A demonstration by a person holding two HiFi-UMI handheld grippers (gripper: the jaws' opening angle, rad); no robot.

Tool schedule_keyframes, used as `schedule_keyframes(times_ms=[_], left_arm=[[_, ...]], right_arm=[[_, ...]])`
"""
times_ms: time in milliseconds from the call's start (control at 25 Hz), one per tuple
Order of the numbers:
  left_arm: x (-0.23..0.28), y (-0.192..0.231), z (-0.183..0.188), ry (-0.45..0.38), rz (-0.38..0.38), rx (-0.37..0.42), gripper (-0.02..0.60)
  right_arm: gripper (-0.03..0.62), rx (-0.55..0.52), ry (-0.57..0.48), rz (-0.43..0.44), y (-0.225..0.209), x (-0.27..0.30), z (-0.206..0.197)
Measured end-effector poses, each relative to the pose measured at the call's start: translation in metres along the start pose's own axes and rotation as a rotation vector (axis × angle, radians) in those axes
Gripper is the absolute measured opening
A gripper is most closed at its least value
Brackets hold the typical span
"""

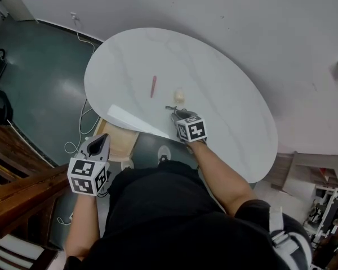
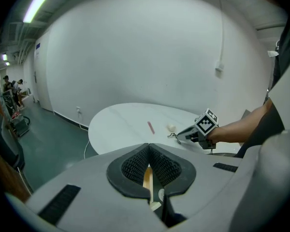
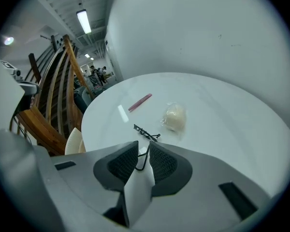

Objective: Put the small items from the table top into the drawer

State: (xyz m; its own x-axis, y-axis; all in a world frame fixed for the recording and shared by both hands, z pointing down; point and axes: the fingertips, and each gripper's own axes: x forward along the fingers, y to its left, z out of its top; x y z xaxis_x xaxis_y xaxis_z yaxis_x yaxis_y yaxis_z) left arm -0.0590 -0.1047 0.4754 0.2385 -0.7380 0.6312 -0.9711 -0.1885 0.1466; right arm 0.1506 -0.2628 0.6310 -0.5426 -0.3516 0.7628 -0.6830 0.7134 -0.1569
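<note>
On the white oval table (image 1: 231, 89) lie a red pen (image 1: 153, 86) (image 3: 140, 102), a pale wrapped lump (image 1: 179, 96) (image 3: 174, 117) and a thin black wire item (image 1: 170, 108) (image 3: 146, 132). My right gripper (image 1: 177, 116) (image 3: 144, 156) rests low at the table's near edge. Its jaws stand slightly apart, with the wire item's near loop in the gap; the pads do not press on it. My left gripper (image 1: 98, 144) (image 2: 149, 166) hangs left of the table over the open wooden drawer (image 1: 119, 142), pads together and nothing between them. The left gripper view shows the right gripper (image 2: 183, 133) on the table.
A white cable (image 1: 81, 114) trails over the green floor left of the table. Dark wooden stair rails (image 1: 17, 167) stand at the far left. A low shelf unit (image 1: 304, 173) sits at the right. The person's shoe (image 1: 164, 152) shows under the table edge.
</note>
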Motion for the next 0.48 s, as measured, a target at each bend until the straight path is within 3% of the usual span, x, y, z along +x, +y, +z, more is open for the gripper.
schedule_keyframes(times_ms=[200,480], left_arm=[[-0.009,0.005,-0.001,0.002,0.02,-0.004,0.015],[-0.018,0.014,-0.003,0.003,0.028,-0.001,0.015]], right_arm=[[0.065,0.057,0.014,-0.041,-0.006,0.008,-0.003],[0.064,0.049,0.013,-0.088,-0.007,0.016,0.002]])
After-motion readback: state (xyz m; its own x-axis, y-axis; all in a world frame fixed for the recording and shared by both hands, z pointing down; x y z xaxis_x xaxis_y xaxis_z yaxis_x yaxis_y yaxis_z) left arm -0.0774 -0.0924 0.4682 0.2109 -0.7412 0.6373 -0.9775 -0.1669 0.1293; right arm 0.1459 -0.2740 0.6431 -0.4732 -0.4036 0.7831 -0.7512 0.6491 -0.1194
